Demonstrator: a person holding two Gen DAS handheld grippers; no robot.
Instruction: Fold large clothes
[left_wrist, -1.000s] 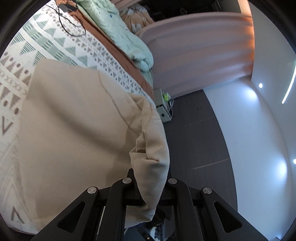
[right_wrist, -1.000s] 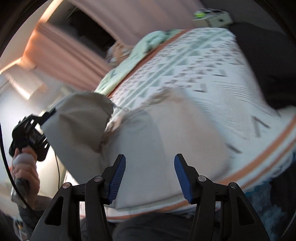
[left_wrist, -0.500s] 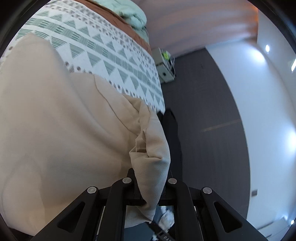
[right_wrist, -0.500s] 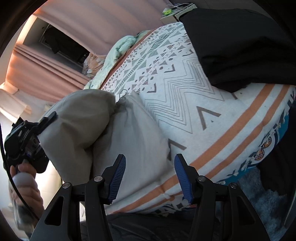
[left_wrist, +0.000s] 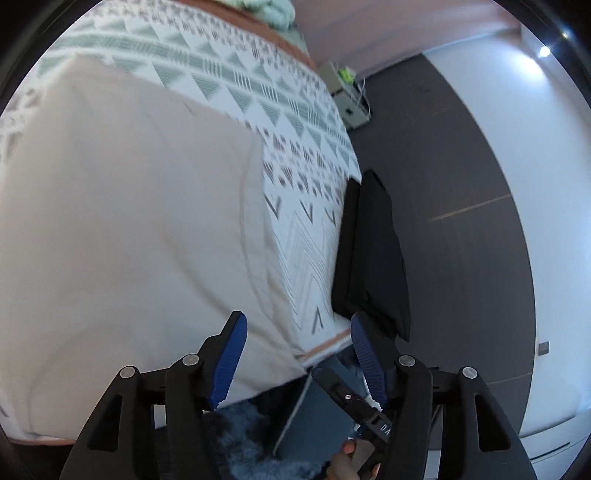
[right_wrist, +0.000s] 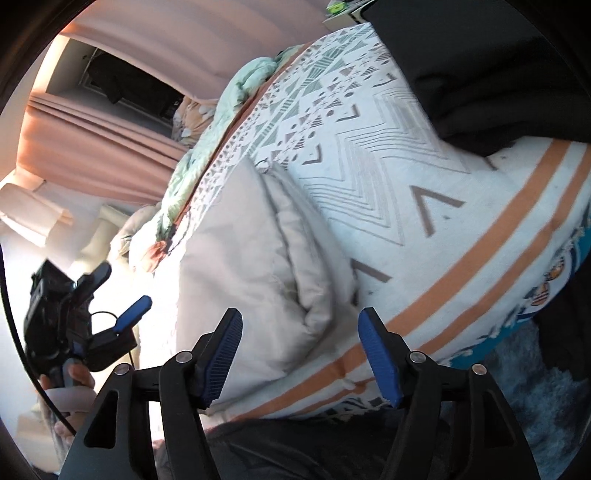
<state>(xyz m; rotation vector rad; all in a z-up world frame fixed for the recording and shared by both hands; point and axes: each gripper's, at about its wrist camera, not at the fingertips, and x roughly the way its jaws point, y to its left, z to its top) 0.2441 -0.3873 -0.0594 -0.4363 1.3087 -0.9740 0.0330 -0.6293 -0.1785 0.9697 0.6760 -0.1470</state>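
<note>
A large beige garment (left_wrist: 122, 221) lies folded flat on the patterned bedspread (left_wrist: 306, 206); in the right wrist view it (right_wrist: 255, 251) shows a thick folded edge toward the bed's foot. My left gripper (left_wrist: 295, 354) is open and empty, just above the garment's near edge. It also shows at the left of the right wrist view (right_wrist: 110, 325), open. My right gripper (right_wrist: 299, 354) is open and empty, over the garment's near corner at the bed edge.
A folded black garment (left_wrist: 373, 258) lies on the bed's right side, also in the right wrist view (right_wrist: 491, 70). A mint duvet (right_wrist: 221, 110) is heaped at the head. Dark floor (left_wrist: 443, 166), a small box (left_wrist: 347, 99) and pink curtains (right_wrist: 110, 122) lie beyond.
My left gripper opened and let go of the beige garment, which now lies flat on the bed. The right gripper swung closer to the garment's near corner, still open.
</note>
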